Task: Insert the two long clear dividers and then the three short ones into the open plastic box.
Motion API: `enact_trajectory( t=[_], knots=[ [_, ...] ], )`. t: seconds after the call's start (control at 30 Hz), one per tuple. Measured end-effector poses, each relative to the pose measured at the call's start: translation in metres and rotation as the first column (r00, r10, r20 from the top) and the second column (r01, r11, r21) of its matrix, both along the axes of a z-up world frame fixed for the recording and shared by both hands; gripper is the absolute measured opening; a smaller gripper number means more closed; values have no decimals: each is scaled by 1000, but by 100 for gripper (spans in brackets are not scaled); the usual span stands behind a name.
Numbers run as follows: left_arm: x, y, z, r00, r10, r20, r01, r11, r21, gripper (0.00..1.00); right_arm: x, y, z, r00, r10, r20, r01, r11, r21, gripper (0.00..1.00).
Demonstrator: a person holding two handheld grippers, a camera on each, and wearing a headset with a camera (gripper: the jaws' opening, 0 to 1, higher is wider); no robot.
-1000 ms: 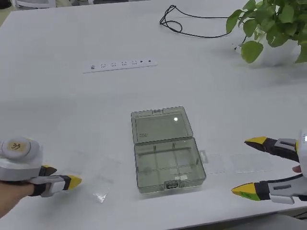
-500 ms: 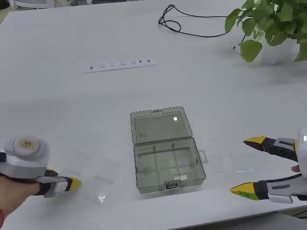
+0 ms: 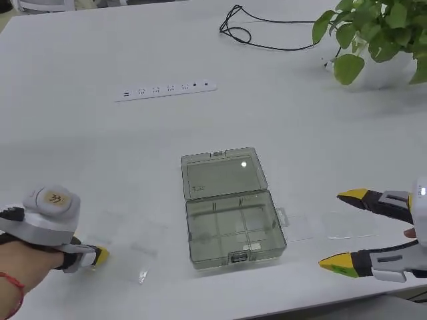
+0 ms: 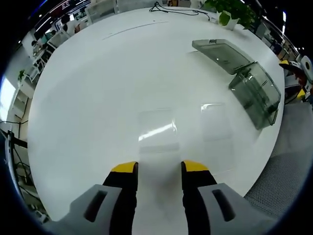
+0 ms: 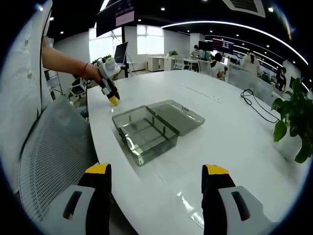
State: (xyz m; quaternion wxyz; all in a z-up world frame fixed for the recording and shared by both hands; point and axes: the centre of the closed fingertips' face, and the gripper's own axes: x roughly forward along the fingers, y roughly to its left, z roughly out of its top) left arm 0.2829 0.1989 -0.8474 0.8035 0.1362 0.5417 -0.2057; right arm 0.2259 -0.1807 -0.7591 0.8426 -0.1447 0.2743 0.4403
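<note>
The smoky clear plastic box point(image 3: 233, 227) lies mid-table with its lid point(image 3: 223, 175) flat open behind it; thin crossing lines show inside. My left gripper point(image 3: 97, 257) hovers low at the left, open point(image 4: 159, 168), just short of a clear divider point(image 4: 156, 129). A second clear divider point(image 4: 215, 122) lies between that one and the box point(image 4: 254, 90). More clear dividers point(image 3: 347, 227) lie right of the box. My right gripper point(image 3: 343, 230) stands wide open point(image 5: 156, 170) beside them, nothing between its jaws, facing the box point(image 5: 144, 132).
A white power strip point(image 3: 165, 89) lies farther back, with a black cable point(image 3: 260, 33) and a potted plant point(image 3: 373, 33) at the far right. The table's front edge runs close under both grippers. A mesh chair point(image 5: 54, 147) stands off that edge.
The left hand has rolled and come in a little over the table; its gripper tip stays near the left dividers. The right gripper has hardly moved.
</note>
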Motion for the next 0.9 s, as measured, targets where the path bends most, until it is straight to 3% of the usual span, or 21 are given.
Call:
enact_trajectory(
  t=[0.47, 0.9],
  knots=[
    [-1, -1, 0, 1000, -1, -23, 0, 1000, -22, 31, -2, 3, 1, 1000, -1, -1, 1, 1000, 3, 75],
    [-3, -3, 4, 1000, 22, -12, -23, 997, -69, 30, -2, 5, 1, 1000, 4, -4, -4, 1000, 3, 75]
  ],
)
